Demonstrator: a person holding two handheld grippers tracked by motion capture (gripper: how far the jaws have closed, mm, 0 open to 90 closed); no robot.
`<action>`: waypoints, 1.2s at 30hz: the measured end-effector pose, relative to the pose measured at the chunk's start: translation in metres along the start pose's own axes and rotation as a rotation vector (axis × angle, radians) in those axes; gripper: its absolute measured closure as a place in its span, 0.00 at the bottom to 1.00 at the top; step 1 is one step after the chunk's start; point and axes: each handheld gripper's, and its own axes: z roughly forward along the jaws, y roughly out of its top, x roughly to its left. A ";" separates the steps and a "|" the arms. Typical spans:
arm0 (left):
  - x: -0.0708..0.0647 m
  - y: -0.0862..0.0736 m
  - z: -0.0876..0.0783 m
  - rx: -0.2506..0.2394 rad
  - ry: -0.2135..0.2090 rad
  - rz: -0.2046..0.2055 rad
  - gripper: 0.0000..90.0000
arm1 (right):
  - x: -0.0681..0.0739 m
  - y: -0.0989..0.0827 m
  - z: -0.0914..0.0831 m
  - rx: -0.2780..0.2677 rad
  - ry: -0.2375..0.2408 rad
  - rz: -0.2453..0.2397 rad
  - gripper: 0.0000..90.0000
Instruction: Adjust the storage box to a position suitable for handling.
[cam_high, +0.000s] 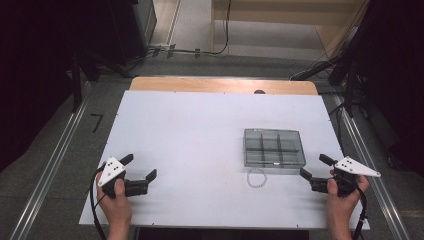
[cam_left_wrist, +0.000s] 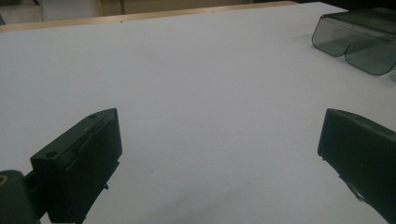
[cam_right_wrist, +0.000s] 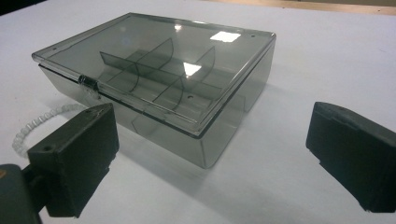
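Resting near the desk's (cam_high: 200, 135) right front edge, the smoky plastic compartment box (cam_high: 274, 147) is sitting closed, with a white bead bracelet (cam_high: 256, 178) just in front of it. You are holding the right claw (cam_high: 315, 167) and the left claw (cam_high: 139, 167) wide apart, gripping nothing. The box looks light, stiff and slick; pinch its side walls. The right gripper view is showing the latch (cam_right_wrist: 88, 83), which the high view isn't resolving.

Smoky grey clear box (cam_high: 274, 147), white bead bracelet (cam_high: 256, 178), white table (cam_high: 190, 135).
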 end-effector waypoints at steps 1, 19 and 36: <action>0.001 0.000 -0.001 -0.009 -0.007 -0.010 0.00 | 0.002 0.000 0.001 0.006 -0.002 -0.014 0.01; -0.001 0.002 0.008 0.063 -0.054 0.027 0.00 | -0.002 0.008 -0.006 -0.009 0.025 0.044 0.03; 0.004 0.003 0.009 0.043 -0.097 -0.010 0.00 | -0.017 0.052 -0.001 0.057 -0.023 0.097 0.13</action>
